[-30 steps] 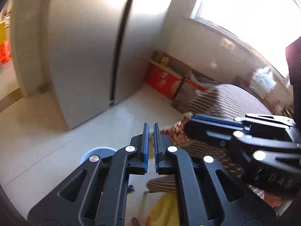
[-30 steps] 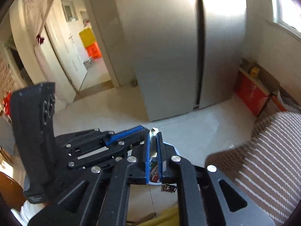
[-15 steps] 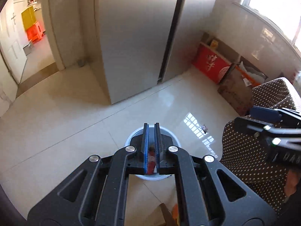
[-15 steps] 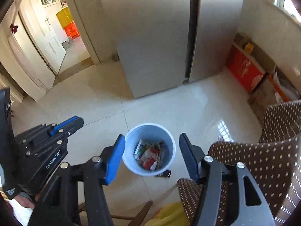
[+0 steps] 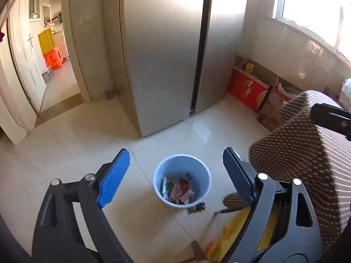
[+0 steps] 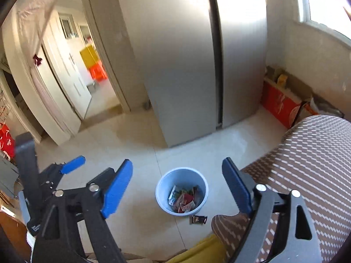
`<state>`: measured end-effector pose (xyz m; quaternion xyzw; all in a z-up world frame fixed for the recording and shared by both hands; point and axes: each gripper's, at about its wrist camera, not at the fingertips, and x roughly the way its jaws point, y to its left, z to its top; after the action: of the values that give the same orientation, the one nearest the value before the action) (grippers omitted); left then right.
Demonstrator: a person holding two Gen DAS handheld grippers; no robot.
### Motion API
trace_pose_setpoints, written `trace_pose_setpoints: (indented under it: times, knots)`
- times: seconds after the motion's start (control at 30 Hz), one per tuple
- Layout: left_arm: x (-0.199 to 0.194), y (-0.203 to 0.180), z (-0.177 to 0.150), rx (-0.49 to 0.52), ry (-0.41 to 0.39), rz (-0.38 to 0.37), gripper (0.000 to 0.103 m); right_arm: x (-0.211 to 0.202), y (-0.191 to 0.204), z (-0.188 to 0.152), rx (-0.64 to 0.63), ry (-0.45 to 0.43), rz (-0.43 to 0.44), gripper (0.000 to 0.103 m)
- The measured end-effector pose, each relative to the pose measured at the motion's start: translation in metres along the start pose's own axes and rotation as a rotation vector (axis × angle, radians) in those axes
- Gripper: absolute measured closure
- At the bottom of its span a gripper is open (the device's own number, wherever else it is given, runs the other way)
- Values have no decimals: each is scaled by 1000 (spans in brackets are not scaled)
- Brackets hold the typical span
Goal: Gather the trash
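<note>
A light blue trash bin [image 5: 200, 175] stands on the tiled floor, with several crumpled wrappers [image 5: 178, 190] inside; it also shows in the right wrist view [image 6: 163, 187]. A dark wrapper [image 5: 197, 208] lies on the floor beside the bin, also in the right wrist view [image 6: 198, 219]. My left gripper [image 5: 175, 173] is open and empty, held high above the bin. My right gripper [image 6: 177, 180] is open and empty, also above the bin. The left gripper shows at the left of the right wrist view [image 6: 72, 164].
A silver fridge [image 5: 166, 50] stands behind the bin. A brown dotted chair [image 5: 307, 153] is at the right, with yellow cloth [image 5: 232, 232] below it. Red boxes [image 5: 248, 92] line the wall under the window. A doorway [image 5: 52, 65] opens at the left.
My left gripper has opened and let its wrapper fall into the bin. The right gripper opened half a second ago and stays open. Both views now look down at the bin.
</note>
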<state>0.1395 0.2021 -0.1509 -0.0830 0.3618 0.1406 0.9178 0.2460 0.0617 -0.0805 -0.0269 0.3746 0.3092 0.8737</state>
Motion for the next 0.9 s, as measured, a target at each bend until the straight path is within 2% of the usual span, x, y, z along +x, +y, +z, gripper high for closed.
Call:
trace_pose_setpoints:
  times: [0.17,0.3,0.43,0.53,0.6,0.77,0.9]
  knots:
    - [-51,-30,-12,48,-58,-5,12,-67,-2,-27,-22,-103,-79,9]
    - [-90,-51,-21,70,-103,-81,9,-106,-1,-50,-53,-180,-159,7]
    - [-130,-70,-29,75,-169,-147,8,-138,-4,-73,-27,-249,-203,7]
    - [-156,-82,-33,98,-233,-139,8,-161,-2,-88,11,-318,-244,6]
    - [-173,-86,-35,113,-275,-160,8,-180,-2,-95,43,-367,-255,6]
    - [-198,-97,-39,123,-340,-142,7,-208,9,-108,38,-455,-326,6]
    - [-211,-106,-44,126,-361,-160,7,-224,8,-119,73,-475,-361,5]
